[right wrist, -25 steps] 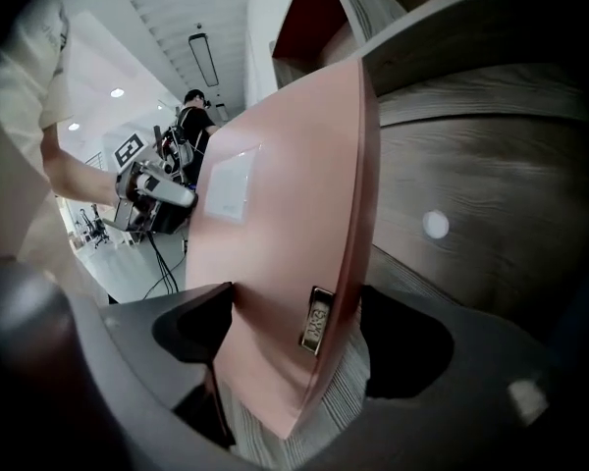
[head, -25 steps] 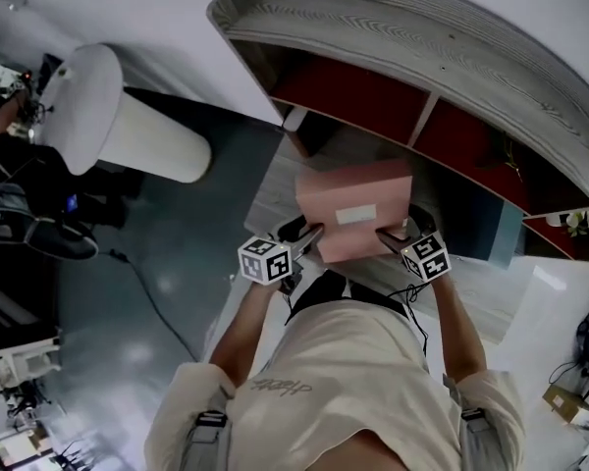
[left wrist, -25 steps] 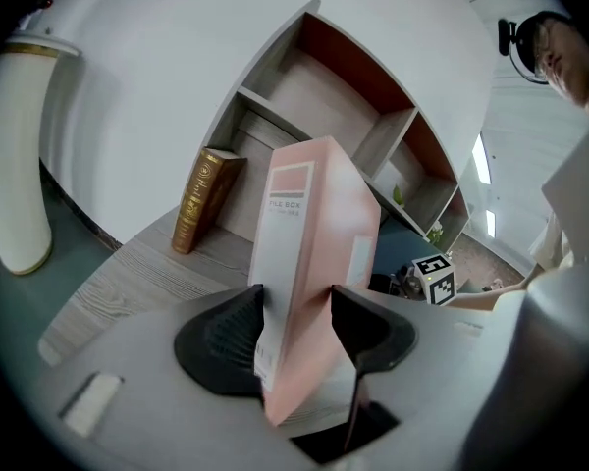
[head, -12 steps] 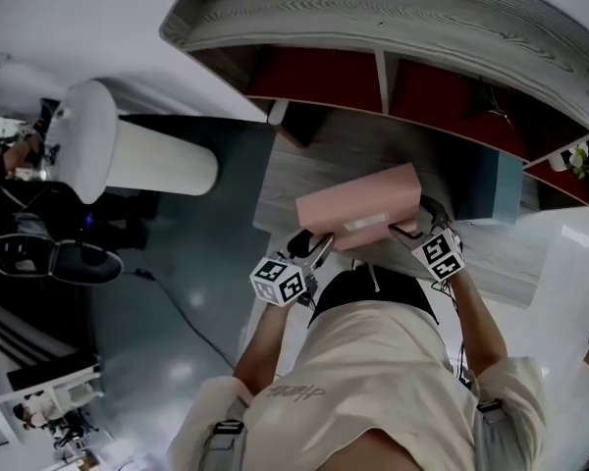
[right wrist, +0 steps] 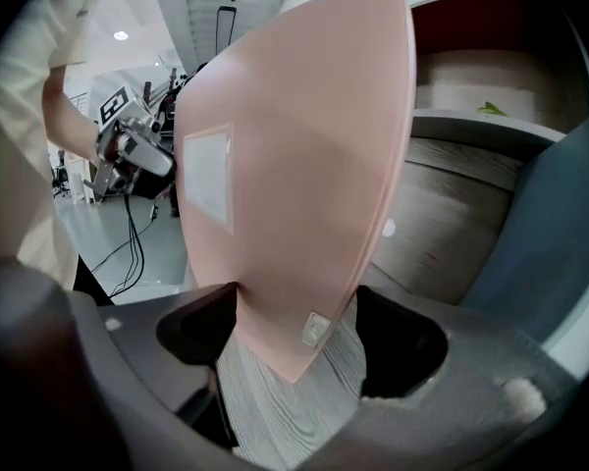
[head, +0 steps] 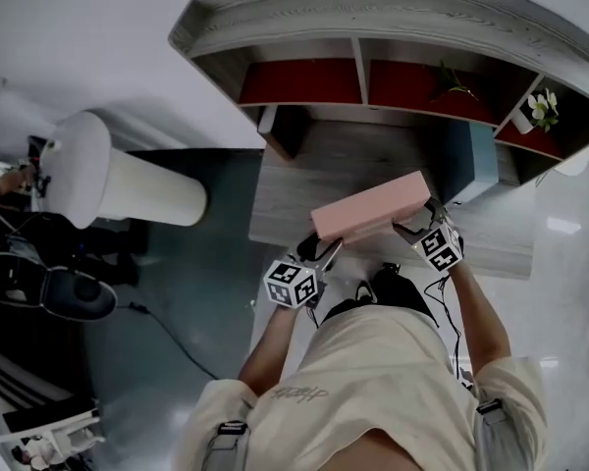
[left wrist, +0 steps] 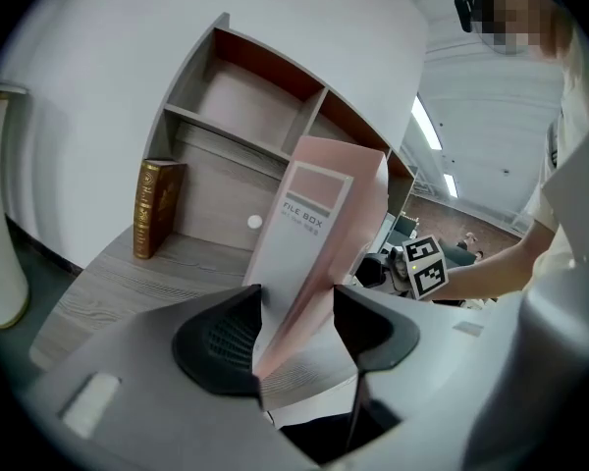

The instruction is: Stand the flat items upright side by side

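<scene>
A pink file box (head: 368, 209) hangs tilted over the front of the grey wooden desk (head: 285, 194), carried between both grippers. My left gripper (head: 326, 248) is shut on its near left end; in the left gripper view the box (left wrist: 319, 234) rises from between the jaws of that gripper (left wrist: 293, 327), its white label facing me. My right gripper (head: 412, 226) is shut on the right end. In the right gripper view the box's broad pink face (right wrist: 294, 165) fills the middle, and its lower corner sits between the jaws of this gripper (right wrist: 296, 332), above the desk.
A brown book (left wrist: 155, 207) stands upright at the desk's back left. A blue-grey flat item (head: 466, 160) stands against the shelf unit (head: 373, 27) at the right. A small plant (head: 545, 106) sits in a right compartment. A white cylinder (head: 128, 180) lies left of the desk.
Both grippers have carried the pink box forward over the desk. Its broad face has turned away from the head view, so it now shows mostly its long edge.
</scene>
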Tool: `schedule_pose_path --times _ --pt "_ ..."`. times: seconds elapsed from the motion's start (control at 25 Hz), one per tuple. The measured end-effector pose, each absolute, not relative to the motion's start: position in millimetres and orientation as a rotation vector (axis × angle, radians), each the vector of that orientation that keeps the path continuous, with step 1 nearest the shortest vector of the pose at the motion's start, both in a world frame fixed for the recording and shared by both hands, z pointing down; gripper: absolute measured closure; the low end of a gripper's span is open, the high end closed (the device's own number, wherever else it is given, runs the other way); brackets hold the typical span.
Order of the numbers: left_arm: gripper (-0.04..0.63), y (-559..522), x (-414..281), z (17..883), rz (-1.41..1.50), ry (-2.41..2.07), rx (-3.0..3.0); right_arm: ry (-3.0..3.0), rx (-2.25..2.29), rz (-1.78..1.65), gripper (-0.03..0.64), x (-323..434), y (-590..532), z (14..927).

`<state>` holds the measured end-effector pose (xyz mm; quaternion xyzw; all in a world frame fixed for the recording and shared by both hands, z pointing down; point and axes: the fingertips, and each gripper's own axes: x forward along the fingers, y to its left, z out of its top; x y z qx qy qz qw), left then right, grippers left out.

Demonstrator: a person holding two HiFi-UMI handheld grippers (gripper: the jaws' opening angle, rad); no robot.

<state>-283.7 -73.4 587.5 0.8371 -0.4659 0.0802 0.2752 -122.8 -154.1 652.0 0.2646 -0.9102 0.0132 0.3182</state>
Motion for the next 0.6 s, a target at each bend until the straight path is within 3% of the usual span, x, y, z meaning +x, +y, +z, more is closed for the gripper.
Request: schedule_pose_path --times 0.08,0.24,0.6 --pt "0.356 -72.4 -282.4 587.7 0.170 -1.258 2.257 -2.377 0.743 0.034 0.256 -117.1 -154.3 651.9" --pt "0.356 -64.2 -280.8 587.3 0.106 -1.224 2.302 -2.396 0.911 0.121 0.245 -93.5 -149.2 647.2" --pt "0.239 -87.0 -279.7 576.6 0.265 -1.075 2.639 -2.286 1.141 0.408 0.247 -10.5 -58.9 673.6"
